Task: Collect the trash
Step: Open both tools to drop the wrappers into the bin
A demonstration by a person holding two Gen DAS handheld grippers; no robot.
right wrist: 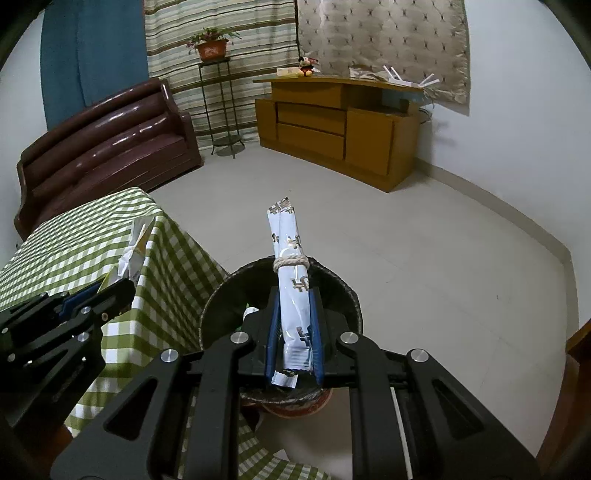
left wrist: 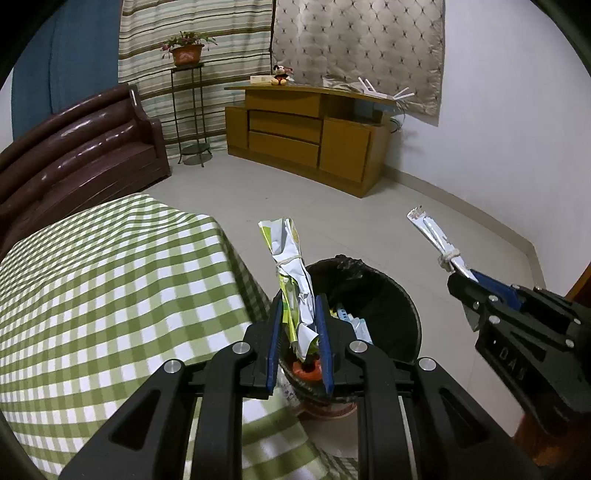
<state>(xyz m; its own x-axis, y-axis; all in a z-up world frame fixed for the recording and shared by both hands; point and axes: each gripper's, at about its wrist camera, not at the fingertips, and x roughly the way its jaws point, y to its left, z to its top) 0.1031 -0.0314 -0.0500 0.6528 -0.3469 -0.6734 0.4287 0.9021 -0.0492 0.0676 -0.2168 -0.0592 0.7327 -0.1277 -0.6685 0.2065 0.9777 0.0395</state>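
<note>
We see a table under a green-and-white checked cloth at the left, and behind it a dark brown leather sofa against a blue wall panel. A thin metal stand carries a potted plant before a striped curtain. A wooden cabinet stands on the pale tiled floor, with a small plush toy on top and, farther right, what may be a white router. A quilted beige hanging covers the wall behind it.
</note>
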